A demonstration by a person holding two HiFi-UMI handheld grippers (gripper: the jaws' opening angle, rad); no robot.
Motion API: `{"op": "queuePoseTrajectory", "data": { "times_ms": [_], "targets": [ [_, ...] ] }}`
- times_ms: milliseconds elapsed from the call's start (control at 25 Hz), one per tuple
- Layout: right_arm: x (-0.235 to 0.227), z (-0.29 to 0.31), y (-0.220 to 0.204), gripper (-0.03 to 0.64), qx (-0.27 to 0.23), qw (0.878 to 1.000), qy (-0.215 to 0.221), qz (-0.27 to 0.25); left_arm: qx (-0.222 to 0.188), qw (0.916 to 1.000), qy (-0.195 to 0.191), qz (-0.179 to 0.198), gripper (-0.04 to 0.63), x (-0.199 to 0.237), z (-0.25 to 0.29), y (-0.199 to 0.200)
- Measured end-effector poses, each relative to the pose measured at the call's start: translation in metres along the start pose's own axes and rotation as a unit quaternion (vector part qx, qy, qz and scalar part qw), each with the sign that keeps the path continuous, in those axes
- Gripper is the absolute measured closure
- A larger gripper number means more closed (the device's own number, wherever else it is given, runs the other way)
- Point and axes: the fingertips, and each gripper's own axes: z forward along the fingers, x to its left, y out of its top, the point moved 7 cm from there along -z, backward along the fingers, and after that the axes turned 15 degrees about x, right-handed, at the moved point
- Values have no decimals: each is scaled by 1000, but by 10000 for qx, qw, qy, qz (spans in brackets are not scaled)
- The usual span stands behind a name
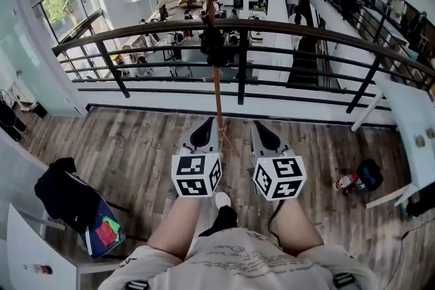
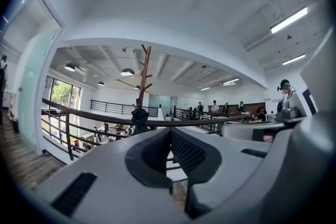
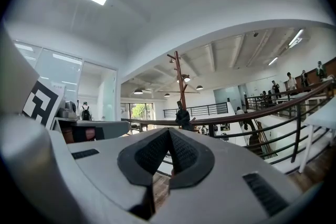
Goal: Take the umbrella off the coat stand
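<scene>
A tall brown wooden coat stand [image 1: 217,88] rises from the wood floor just before the railing. A small folded black umbrella [image 1: 212,44] hangs on its pole at rail height. My left gripper [image 1: 208,125] and right gripper [image 1: 259,127] are held side by side, level, short of the stand's foot, both shut and empty. In the left gripper view the coat stand [image 2: 144,73] and the umbrella [image 2: 139,116] show beyond my left gripper [image 2: 170,131]. In the right gripper view the coat stand [image 3: 180,78] and the umbrella [image 3: 182,116] lie straight ahead of my right gripper [image 3: 169,131].
A black metal railing [image 1: 306,29] runs across behind the stand, with a drop to a lower floor beyond. A chair with a dark jacket [image 1: 64,190] stands at the left. A white table [image 1: 414,112] is at the right, with a bottle and bag [image 1: 359,178] on the floor.
</scene>
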Motion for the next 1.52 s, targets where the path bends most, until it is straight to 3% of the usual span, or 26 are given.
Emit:
{"op": "queuePoseTrajectory", "data": {
  "times_ms": [880,1520],
  "targets": [
    [-74,246,109,615,-53,9993,-38,-377,-135,9999,-12,-66,591,132,228,110],
    [-132,327,131,615,113,9993,80,-349,-137,9996,247,-70,591,166,316,149]
  ]
}}
